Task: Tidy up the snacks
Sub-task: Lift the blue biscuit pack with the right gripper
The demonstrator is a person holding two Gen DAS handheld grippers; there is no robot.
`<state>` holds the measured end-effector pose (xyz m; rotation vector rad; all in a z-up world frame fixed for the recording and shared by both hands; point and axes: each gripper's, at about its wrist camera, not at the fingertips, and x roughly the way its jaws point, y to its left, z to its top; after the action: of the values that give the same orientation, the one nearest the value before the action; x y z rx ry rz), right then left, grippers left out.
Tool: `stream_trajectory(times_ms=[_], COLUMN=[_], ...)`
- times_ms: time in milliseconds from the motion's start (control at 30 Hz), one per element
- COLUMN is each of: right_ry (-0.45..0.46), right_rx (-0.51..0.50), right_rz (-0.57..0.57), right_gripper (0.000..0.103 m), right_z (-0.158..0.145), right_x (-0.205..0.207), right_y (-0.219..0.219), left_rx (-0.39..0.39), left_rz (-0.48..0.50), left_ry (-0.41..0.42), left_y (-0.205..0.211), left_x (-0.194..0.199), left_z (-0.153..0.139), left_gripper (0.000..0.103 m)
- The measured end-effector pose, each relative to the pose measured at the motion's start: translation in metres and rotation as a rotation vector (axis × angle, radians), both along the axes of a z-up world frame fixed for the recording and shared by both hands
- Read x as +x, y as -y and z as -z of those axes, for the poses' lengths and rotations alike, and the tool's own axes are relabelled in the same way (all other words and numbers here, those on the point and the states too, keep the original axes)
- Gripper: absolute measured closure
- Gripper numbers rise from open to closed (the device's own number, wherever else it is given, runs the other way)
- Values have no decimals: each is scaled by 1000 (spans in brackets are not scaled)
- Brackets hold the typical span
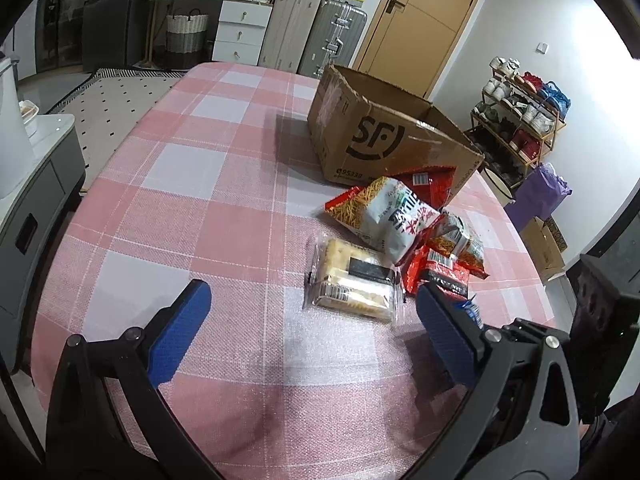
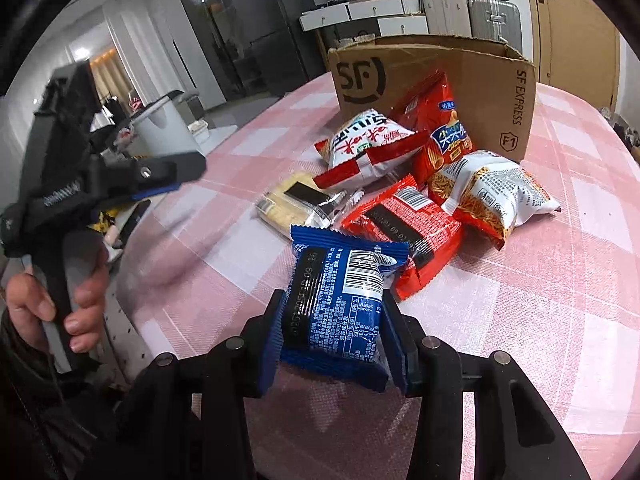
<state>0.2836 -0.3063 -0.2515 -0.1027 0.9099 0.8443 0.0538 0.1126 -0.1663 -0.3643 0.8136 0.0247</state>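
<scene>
From the left wrist, we see our left gripper with its jaws spread wide and nothing between them, hovering over the pink checked table. The cardboard box is our landmark: it stands open-topped toward the far side of the table, and the snacks lie in a loose heap just in front of it. Nearest the gripper, on the side of the heap away from the box, lies a clear-wrapped cracker pack. A white noodle-snack bag sits between it and the box, and a red bag leans against the box's front wall.

From the right wrist, our right gripper is clamped on a blue packet, pads pressing its two long edges; the packet sits at the near edge of the heap, farthest from the box. A red packet touches its far corner, and another white bag lies closer to the box's corner.

We judge the step in hand to be lifting this blue packet toward the box. To do it well, we should raise it straight up first so it clears the red packet, keep the grip firm on the slippery wrapper, carry it over the box rim, and only then release. The left gripper should stay clear of the path.
</scene>
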Motion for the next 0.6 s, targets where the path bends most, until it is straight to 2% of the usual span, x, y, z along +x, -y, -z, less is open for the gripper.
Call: stream_trajectory(times_ms=[267, 600], right_ry=[-2, -27], right_rx=[99, 199], right_rz=[20, 73], right_gripper=[58, 58], right_z=[-12, -15], right_x=[2, 18], right_y=[25, 67], left_rx=[12, 59], left_rz=[43, 88], left_ry=[-62, -169], left_y=[16, 40], left_x=[16, 54], left_z=[13, 36], left_gripper=[1, 1])
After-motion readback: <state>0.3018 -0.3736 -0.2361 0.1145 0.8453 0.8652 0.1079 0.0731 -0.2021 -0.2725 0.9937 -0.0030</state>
